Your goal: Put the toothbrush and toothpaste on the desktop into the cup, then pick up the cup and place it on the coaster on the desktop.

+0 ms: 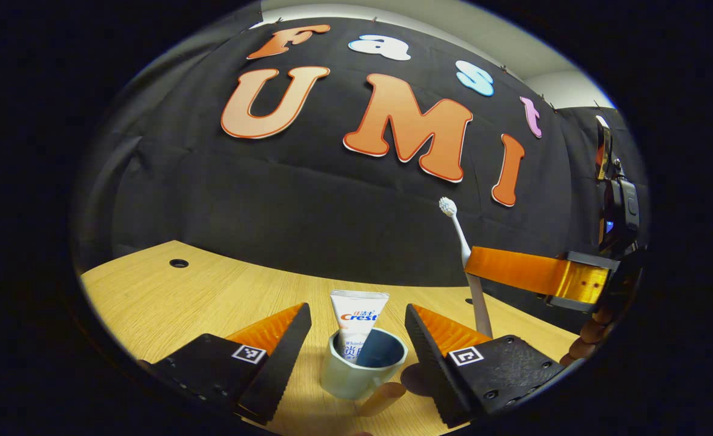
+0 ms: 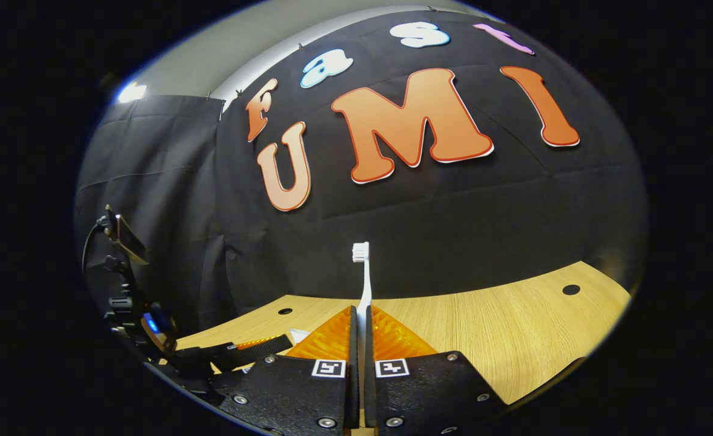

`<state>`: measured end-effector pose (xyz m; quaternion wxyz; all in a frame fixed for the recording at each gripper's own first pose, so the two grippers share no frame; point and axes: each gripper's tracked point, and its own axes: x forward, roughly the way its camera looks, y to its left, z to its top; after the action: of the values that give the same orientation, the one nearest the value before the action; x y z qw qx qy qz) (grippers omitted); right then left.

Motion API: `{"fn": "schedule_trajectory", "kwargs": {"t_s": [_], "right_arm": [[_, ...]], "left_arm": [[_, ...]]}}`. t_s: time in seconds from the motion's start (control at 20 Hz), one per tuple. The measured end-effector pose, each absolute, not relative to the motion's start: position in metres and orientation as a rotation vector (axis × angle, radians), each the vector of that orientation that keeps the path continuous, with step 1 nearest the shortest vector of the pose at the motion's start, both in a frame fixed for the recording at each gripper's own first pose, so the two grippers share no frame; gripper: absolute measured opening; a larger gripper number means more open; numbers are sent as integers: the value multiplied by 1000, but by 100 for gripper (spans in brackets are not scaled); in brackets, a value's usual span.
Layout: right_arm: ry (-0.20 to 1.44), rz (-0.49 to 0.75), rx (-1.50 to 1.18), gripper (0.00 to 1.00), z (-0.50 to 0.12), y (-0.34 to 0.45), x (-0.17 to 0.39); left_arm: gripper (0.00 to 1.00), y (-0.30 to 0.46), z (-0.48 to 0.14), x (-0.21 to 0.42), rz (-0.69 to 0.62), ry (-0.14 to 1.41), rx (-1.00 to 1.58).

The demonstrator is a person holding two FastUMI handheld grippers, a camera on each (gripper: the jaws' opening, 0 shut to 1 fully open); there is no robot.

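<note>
your right gripper (image 2: 360, 339) has its fingers clamped on the upright toothbrush (image 2: 363, 284), just beside the cup (image 1: 363, 363) holding the toothpaste (image 1: 356, 315), which sits between your left gripper's (image 1: 356, 345) wide-open fingers.

toothpaste (image 1: 358, 315) lower half hidden inside cup (image 1: 362, 367), toothbrush (image 2: 363, 284) handle hidden between right gripper (image 2: 360, 339) fingers
</note>
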<state>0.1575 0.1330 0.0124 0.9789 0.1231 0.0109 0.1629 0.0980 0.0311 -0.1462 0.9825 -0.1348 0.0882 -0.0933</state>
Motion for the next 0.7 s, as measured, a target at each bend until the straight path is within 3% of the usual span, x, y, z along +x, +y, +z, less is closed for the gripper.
{"fn": "schedule_trajectory", "kwargs": {"t_s": [0.7], "right_arm": [[-74,379,344,4,10,177,209]], "left_arm": [[96,110,-137,59,-52,136,-236]]}}
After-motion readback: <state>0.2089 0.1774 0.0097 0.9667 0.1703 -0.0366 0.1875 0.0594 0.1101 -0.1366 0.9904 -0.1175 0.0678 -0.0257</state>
